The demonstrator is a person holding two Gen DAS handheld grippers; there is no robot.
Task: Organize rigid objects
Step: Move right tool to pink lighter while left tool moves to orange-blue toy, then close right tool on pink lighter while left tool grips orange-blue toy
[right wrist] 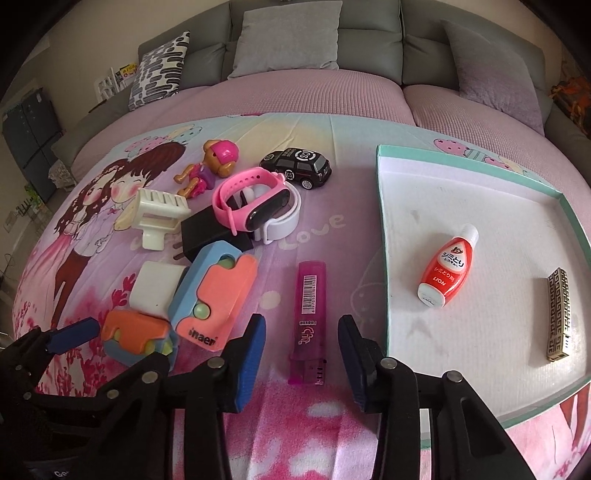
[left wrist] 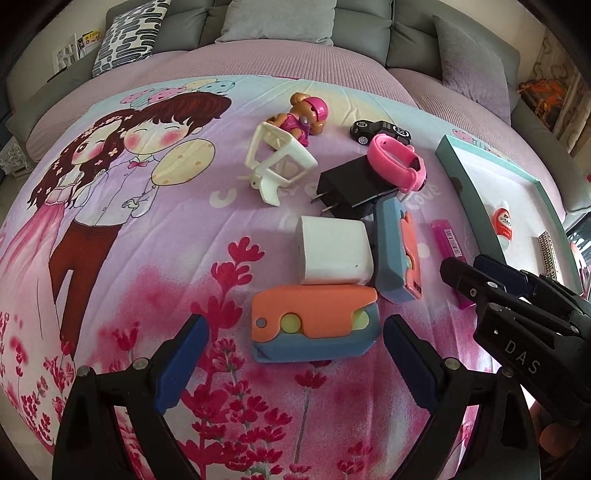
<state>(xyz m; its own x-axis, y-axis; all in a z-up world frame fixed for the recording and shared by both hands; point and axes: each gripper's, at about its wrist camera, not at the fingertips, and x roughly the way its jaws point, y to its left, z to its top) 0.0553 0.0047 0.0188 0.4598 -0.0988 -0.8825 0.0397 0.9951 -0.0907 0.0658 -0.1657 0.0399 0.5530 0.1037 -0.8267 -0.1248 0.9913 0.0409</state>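
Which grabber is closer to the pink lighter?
Right. The right gripper has the pink lighter between its open fingers, not pressed. The left gripper sits off to the side, straddling the orange and blue toy.

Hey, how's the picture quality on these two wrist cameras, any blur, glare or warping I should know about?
Left wrist view: strong fisheye bulge, black corners, the sofa bent into an arc; centre sharp, barcode on the pink lighter readable. Right wrist view: same warping, the tray rim curved; soft daylight, faint shadows, no harsh glare, label on the red bottle crisp.
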